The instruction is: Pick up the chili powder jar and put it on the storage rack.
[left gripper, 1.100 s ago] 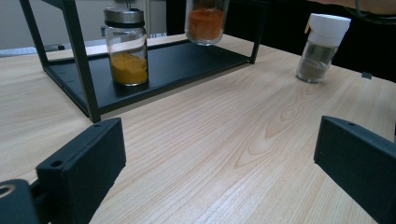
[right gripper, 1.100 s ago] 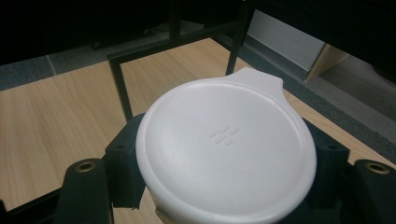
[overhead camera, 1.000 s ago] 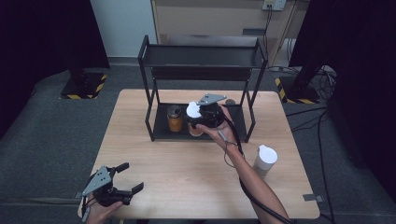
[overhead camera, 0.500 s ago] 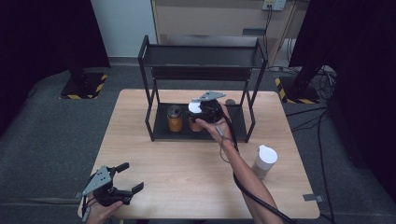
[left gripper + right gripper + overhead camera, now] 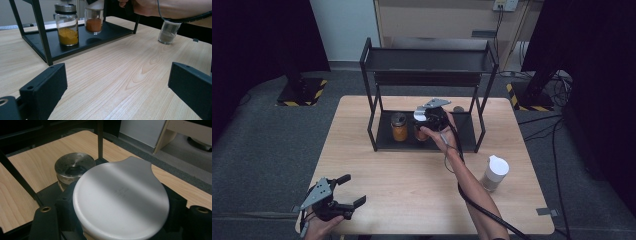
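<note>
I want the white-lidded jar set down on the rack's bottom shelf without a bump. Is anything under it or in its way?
Nothing visible lies under the white-lidded jar, held by the right gripper just above the bare bottom shelf. The metal-lidded jar stands close beside it on that shelf, so little side room remains there.

White-lidded orange spice jar [image 5: 94, 17], upright on rack's lower shelf [image 5: 105, 31]

Brightness: the worktop [image 5: 412, 175] was evenly lit from above, while the surroundings were dark.
Shadows: soft, faint under the jars.
Glare: a bright band crossed the white lid [image 5: 120, 200].
Focus: the near black jaws looked slightly soft, perhaps out of focus.
</note>
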`<control>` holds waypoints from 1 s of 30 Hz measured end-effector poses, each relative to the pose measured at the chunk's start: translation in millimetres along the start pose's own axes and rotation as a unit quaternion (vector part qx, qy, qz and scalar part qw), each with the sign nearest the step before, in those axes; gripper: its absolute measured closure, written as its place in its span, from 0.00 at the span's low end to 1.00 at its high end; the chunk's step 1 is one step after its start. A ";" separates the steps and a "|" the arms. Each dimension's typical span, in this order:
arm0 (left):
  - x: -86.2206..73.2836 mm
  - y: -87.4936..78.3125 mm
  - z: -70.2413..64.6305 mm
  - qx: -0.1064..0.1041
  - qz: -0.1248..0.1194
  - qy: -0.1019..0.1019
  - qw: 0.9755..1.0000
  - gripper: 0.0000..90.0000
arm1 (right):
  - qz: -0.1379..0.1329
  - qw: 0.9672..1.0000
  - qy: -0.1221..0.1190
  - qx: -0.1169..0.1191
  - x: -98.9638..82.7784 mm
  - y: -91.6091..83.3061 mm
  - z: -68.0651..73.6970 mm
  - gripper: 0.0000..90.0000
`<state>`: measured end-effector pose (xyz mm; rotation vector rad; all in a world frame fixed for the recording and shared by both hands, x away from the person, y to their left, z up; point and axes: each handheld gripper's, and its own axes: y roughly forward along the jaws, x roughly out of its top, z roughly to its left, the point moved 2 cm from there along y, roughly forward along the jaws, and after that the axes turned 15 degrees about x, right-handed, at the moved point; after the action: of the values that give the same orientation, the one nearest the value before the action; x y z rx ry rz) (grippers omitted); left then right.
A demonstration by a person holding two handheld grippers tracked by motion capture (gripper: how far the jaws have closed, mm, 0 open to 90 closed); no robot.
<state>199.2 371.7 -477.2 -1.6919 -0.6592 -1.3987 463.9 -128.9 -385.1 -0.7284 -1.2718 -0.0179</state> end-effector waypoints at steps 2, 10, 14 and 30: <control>-0.1 0.1 0.1 0.000 0.000 0.000 1.000 0.01 | -0.001 1.000 0.001 -0.001 -1.8 1.2 -1.2 0.34; 0.1 0.2 -0.1 0.000 0.000 0.001 1.000 0.01 | 0.001 1.000 0.005 0.001 -3.6 4.0 -4.0 0.34; 0.3 0.4 -0.2 -0.001 0.001 0.002 1.000 0.01 | 0.004 1.000 0.006 0.001 -5.4 5.6 -5.3 0.34; 0.7 0.5 -0.5 -0.002 0.002 0.004 1.000 0.01 | -0.001 1.000 0.015 0.006 -11.5 6.1 -11.6 0.34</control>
<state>199.6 371.0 -476.7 -1.6884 -0.6498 -1.4043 472.6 -134.3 -399.2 -0.7140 -1.2439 -0.0222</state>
